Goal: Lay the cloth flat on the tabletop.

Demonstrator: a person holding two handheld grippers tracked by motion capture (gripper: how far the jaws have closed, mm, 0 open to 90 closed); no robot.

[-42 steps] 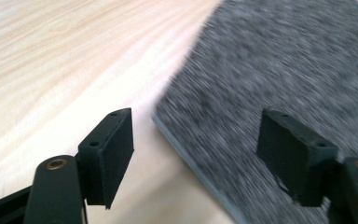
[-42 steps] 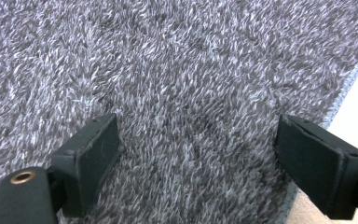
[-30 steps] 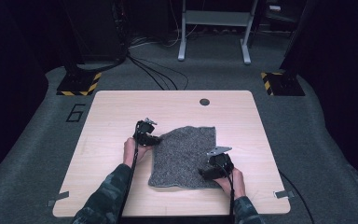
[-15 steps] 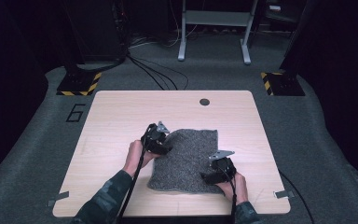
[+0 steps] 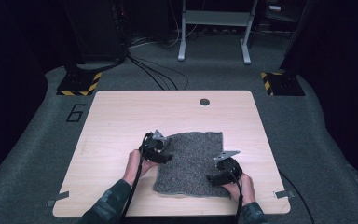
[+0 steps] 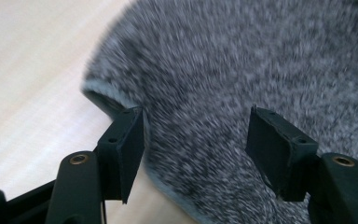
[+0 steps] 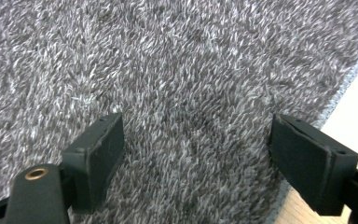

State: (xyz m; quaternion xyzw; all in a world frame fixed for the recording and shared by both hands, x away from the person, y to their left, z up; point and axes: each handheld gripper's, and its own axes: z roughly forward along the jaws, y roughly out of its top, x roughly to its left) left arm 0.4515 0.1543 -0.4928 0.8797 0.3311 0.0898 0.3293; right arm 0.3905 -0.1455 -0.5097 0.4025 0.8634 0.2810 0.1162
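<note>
One pale wooden table (image 5: 121,121) carries a grey fuzzy cloth (image 5: 191,161) lying flat on its near-centre part. Over the cloth's left edge sits the left gripper (image 6: 193,140), jaws spread apart with the fabric's rounded, slightly lifted corner between them. Near the cloth's right front corner, the right gripper (image 7: 193,158) hangs with jaws wide apart above the pile. A small dark round hole (image 5: 204,101) marks the table's far side.

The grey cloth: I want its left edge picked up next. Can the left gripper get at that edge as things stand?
Probably yes. The left gripper has its jaws open right at the curled edge of the grey cloth, one jaw at the hem, and nothing on the table blocks it.
</note>
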